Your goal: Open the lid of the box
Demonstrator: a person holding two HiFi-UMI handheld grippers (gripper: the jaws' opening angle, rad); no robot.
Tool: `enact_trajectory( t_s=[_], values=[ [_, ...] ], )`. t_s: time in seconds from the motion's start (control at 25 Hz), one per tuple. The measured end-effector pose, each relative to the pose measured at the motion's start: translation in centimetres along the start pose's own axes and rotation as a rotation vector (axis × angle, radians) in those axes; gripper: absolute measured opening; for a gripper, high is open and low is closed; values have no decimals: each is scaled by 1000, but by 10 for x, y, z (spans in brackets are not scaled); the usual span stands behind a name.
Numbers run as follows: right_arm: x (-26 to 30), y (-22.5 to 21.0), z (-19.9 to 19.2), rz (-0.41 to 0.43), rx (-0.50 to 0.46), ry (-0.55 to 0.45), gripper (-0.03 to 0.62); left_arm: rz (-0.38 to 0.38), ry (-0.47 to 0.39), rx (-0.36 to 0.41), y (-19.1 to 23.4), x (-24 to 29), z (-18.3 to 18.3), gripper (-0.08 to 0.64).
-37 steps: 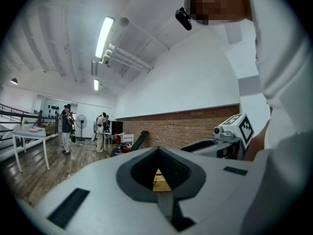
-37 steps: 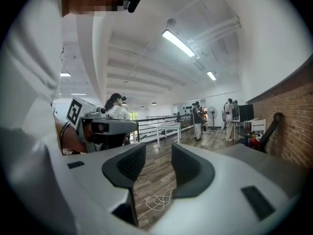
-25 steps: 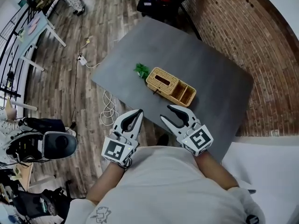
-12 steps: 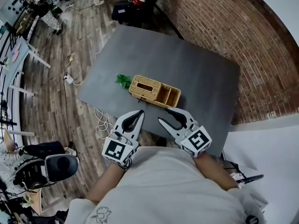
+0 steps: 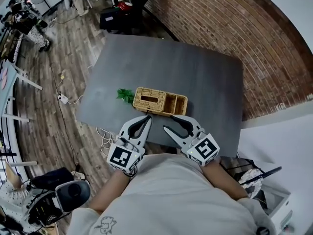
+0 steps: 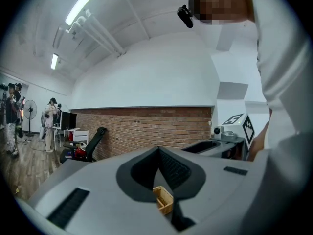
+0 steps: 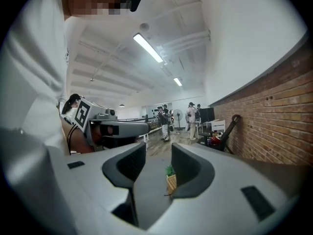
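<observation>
Fingers first. The left gripper [image 5: 146, 118] has its two tips pressed together with nothing pinched in them. The right gripper [image 5: 172, 122] is spread, pads bare, and only the far-off box shows through the gap. So both are empty, one clenched and one released.

Both sit side by side at the near edge of the table [image 5: 200, 72], short of the box [image 5: 159, 101] and not touching it. I read that as lining up before reaching in.

The box lies at twelve o'clock from the grippers, long side across my view. Its lid [image 5: 148, 98], the part with the slot, covers the nine o'clock end and looks down flat. The three o'clock end is open compartments [image 5: 177, 104].

My guess is that the spread right gripper is ready to take the lid's edge, while the closed left one can press down and steady the body.

A small green plant [image 5: 125, 95] sits just beside the box at nine o'clock. I'd keep the left gripper from knocking it.
</observation>
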State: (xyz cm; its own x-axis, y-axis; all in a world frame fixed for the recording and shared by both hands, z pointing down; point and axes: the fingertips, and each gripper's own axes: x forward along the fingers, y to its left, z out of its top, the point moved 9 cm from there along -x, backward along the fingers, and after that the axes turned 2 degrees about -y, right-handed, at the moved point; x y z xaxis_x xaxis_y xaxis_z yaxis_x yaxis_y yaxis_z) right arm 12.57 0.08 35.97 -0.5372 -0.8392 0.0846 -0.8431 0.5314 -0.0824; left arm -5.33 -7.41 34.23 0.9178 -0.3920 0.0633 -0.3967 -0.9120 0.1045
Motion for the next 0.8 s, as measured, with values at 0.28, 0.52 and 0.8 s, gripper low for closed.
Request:
enact_trajectory(
  t_s=[0.28,0.52,0.8],
  values=[
    [50,18,3,-65,2,19,170,-61,-2,-6,60,-12,8,11],
    [93,38,3,-111,11,22,170,-132,7,-4,99,-30,10,11],
    [136,69,7,-158,3,13,170,-194,16,2,140,-56,12,11]
  ],
)
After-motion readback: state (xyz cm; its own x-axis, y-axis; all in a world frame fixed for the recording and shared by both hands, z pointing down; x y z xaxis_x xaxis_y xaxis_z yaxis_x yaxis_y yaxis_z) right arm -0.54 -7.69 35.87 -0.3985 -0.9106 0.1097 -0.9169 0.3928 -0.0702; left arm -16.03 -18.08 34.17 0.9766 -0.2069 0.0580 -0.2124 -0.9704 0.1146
